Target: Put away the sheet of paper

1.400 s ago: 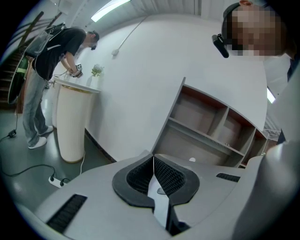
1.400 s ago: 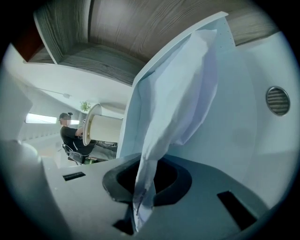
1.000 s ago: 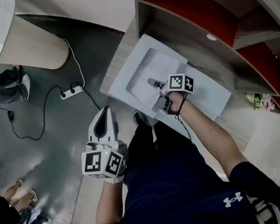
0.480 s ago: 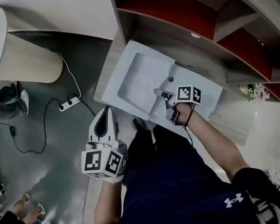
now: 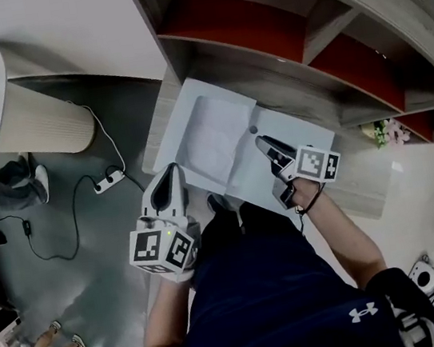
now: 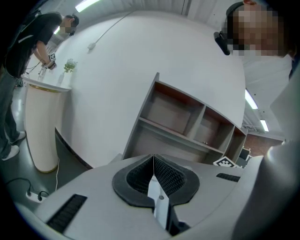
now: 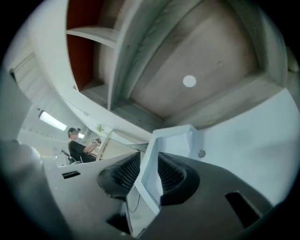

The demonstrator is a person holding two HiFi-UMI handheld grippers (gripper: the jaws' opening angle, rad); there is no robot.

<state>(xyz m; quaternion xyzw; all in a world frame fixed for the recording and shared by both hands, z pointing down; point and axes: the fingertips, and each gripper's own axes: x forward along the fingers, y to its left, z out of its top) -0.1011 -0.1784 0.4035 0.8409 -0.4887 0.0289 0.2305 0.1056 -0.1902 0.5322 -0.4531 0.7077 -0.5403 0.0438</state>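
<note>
Pale bluish plastic with a small round snap near its middle fold: this plastic wallet (image 5: 246,176) is spread open over the grey wooden desk (image 5: 363,177), in front of the shelf unit (image 5: 261,33). The right gripper (image 5: 266,142) has just been closing its jaws. They now pinch the wallet's right part, which stands between the ribbed pads as a thick folded edge. I judge that this hold keeps the flap open and under control. Whether the wallet rests on the desk there, I cannot tell.

The sheet of paper (image 5: 213,138) seems to be the lighter rectangle in the left half of the wallet. Its longer side appears to run from the person toward the shelves, while the open wallet as a whole stretches along the shelf front. The left gripper (image 5: 170,172) is at the wallet's near left edge. Its pads are pressed together with nothing clearly between them, probably ready to steady that side.
</note>
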